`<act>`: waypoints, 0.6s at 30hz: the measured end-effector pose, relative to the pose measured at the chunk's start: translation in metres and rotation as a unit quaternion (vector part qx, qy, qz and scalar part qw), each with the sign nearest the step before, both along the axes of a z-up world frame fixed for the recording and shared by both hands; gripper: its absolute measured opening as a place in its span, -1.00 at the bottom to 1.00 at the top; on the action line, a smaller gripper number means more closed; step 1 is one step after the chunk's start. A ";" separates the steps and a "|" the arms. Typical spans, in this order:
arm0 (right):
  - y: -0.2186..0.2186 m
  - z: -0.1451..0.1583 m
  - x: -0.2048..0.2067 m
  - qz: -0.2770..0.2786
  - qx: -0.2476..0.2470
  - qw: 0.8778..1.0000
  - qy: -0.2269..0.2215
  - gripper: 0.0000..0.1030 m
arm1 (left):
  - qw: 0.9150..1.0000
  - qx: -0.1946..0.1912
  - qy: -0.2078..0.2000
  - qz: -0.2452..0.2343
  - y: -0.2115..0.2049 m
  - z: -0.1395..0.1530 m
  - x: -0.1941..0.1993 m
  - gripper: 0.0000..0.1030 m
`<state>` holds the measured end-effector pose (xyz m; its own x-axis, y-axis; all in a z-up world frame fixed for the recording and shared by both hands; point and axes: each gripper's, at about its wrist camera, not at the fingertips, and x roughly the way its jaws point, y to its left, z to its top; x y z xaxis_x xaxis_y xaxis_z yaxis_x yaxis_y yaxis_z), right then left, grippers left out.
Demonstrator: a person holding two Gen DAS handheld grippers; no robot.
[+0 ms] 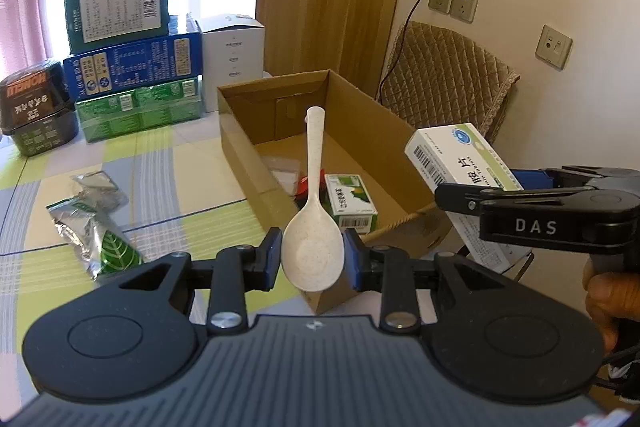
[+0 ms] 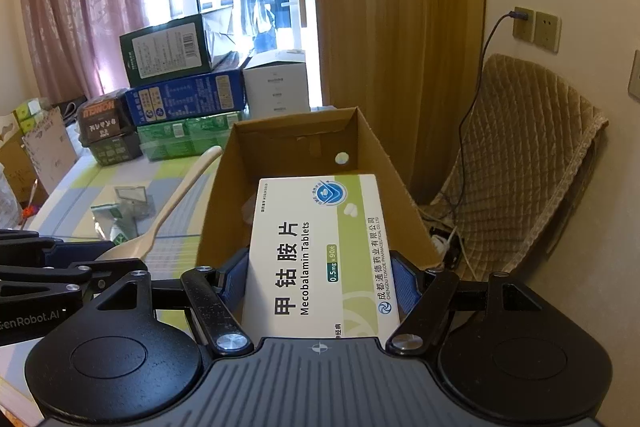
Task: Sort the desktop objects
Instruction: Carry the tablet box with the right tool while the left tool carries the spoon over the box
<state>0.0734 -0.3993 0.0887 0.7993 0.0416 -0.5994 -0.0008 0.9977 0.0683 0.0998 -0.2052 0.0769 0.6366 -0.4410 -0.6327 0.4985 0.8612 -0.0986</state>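
My left gripper (image 1: 313, 259) is shut on the bowl of a white plastic spoon (image 1: 313, 211), handle pointing away over the open cardboard box (image 1: 360, 99). The spoon also shows in the right wrist view (image 2: 176, 203). My right gripper (image 2: 320, 283) is shut on a white-and-green Mecobalamin tablet box (image 2: 320, 251), held above the box's near end; it shows in the left wrist view (image 1: 460, 163) at the right. Inside the cardboard box lie a small green-and-white medicine box (image 1: 351, 201), a red item and a clear packet.
Foil sachets (image 1: 92, 223) lie on the checked tablecloth at left. Stacked green and blue cartons (image 1: 132, 67), a white carton (image 1: 234, 59) and a black tub (image 1: 36, 107) stand at the back. A padded chair (image 1: 448, 83) stands at the right by the wall.
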 end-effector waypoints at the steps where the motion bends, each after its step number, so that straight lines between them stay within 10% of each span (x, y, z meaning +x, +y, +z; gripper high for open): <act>1: -0.001 0.000 0.002 0.001 -0.001 1.000 0.001 0.32 | 1.000 -0.001 0.001 0.000 -0.003 0.000 0.002 -0.47; 18: -0.023 -0.003 0.045 0.008 -0.017 1.000 0.003 0.32 | 1.000 -0.005 0.009 0.006 -0.036 -0.001 0.038 -0.47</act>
